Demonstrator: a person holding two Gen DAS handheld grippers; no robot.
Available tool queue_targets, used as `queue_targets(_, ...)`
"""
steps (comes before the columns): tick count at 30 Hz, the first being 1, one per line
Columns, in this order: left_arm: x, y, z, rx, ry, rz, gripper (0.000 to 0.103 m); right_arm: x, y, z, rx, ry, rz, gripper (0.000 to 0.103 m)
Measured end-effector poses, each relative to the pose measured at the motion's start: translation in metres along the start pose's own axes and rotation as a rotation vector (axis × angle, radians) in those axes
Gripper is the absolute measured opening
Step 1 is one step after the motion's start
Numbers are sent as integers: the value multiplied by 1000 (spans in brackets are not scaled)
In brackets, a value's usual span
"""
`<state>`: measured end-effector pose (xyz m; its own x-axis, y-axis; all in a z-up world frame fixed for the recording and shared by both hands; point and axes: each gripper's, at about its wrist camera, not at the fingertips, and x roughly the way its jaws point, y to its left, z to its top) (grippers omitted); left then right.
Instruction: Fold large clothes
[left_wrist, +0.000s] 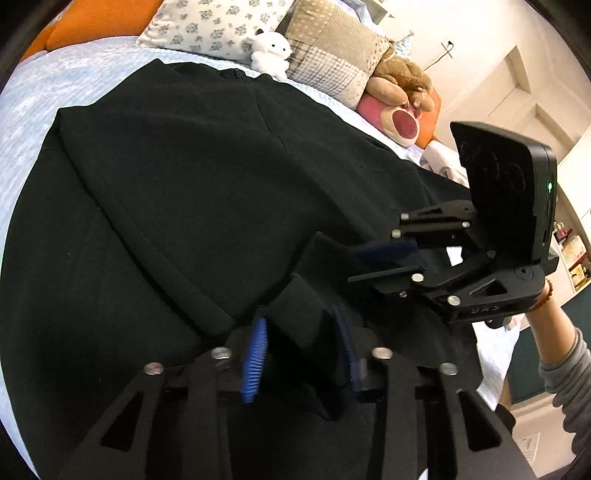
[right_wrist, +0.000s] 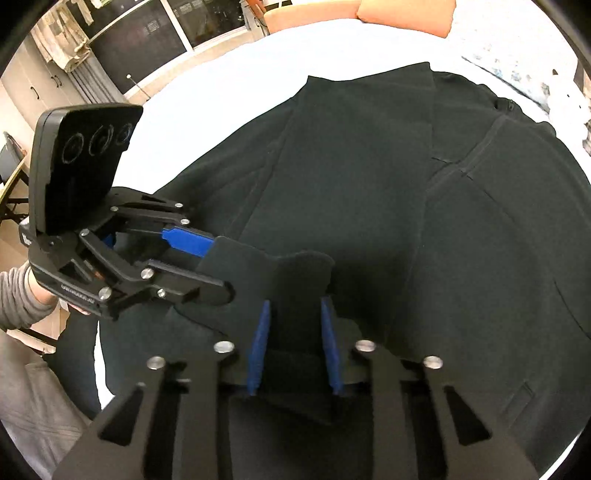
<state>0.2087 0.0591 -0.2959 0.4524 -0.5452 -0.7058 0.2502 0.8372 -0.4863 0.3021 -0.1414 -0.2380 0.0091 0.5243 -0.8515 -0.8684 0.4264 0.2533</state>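
A large black garment (left_wrist: 192, 177) lies spread on the pale blue bed (left_wrist: 55, 81), partly folded, with a zipper near the pillows. It fills the right wrist view (right_wrist: 369, 184) too. My left gripper (left_wrist: 301, 328) has its blue pads closed on a fold of the black cloth at the near edge. My right gripper (right_wrist: 293, 314) also pinches a thick fold of the same cloth between its pads. Each gripper shows in the other's view, the right one (left_wrist: 373, 258) and the left one (right_wrist: 218, 254), close together on the same edge.
Pillows (left_wrist: 221, 26) and plush toys (left_wrist: 271, 51) lie at the head of the bed. An orange headboard (left_wrist: 92, 22) is behind them. A white door (left_wrist: 491, 92) and shelves stand to the right. Dark windows (right_wrist: 147, 33) and a desk lie beyond the bed's foot.
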Motion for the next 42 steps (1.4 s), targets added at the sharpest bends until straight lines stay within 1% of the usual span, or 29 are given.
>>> queue_targets(1,-7,-2,2,15,-3,-1,25,-4,4,1,-8,-17,-5,16)
queue_targets(2,-12,-6,5,40,-6,1,17,-9,7,2,-17,-36,-6,14)
queue_targets(4,-31,-18,11,111,-8,20,16,-28,23,4,-37,-90,12,14)
queue_targets(6,-54,-38,17,200,-19,28,15,-47,37,6,-66,-140,30,14)
queue_targets(8,-75,-58,18,285,-30,41,15,-66,51,3,-96,-187,45,14)
queue_targets(10,-94,-77,14,365,-40,47,15,-86,68,-8,-152,-241,52,14)
queue_targets(11,-102,-89,8,416,-44,49,15,-92,74,-14,-167,-250,56,14)
queue_targets(13,-107,-114,-11,515,-20,65,15,-97,81,-28,-168,-245,71,14)
queue_targets(14,-103,-123,-19,547,-3,72,15,-96,84,-38,-170,-237,75,14)
queue_targets(16,-89,-138,-46,613,61,87,15,-89,87,-56,-170,-212,69,14)
queue_targets(17,-81,-142,-50,627,82,95,15,-81,88,-65,-157,-194,73,14)
queue_targets(18,-72,-146,-61,646,110,107,15,-75,90,-72,-149,-180,76,14)
queue_targets(21,-52,-146,-84,660,176,126,15,-55,96,-94,-149,-130,58,14)
queue_targets(23,-43,-145,-94,658,206,123,15,-47,98,-102,-144,-122,55,14)
queue_targets(25,-40,-146,-96,676,209,152,15,-40,98,-103,-138,-124,49,14)
queue_targets(28,-47,-150,-90,674,185,173,15,-42,101,-100,-147,-162,54,14)
queue_targets(30,-64,-154,-83,681,148,182,15,-53,105,-98,-160,-214,65,14)
queue_targets(33,-82,-161,-74,658,112,140,16,-64,106,-106,-162,-246,65,14)
queue_targets(35,-80,-166,-77,666,114,138,16,-61,101,-111,-147,-232,52,14)
queue_targets(38,-64,-163,-85,648,159,134,16,-49,95,-123,-148,-156,-1,15)
queue_targets(39,-57,-160,-89,636,174,134,17,-46,94,-126,-149,-137,-13,17)
queue_targets(41,-39,-153,-91,616,212,138,26,-41,93,-135,-149,-88,-25,30)
queue_targets(42,-35,-150,-92,611,222,139,28,-43,94,-139,-150,-93,-22,31)
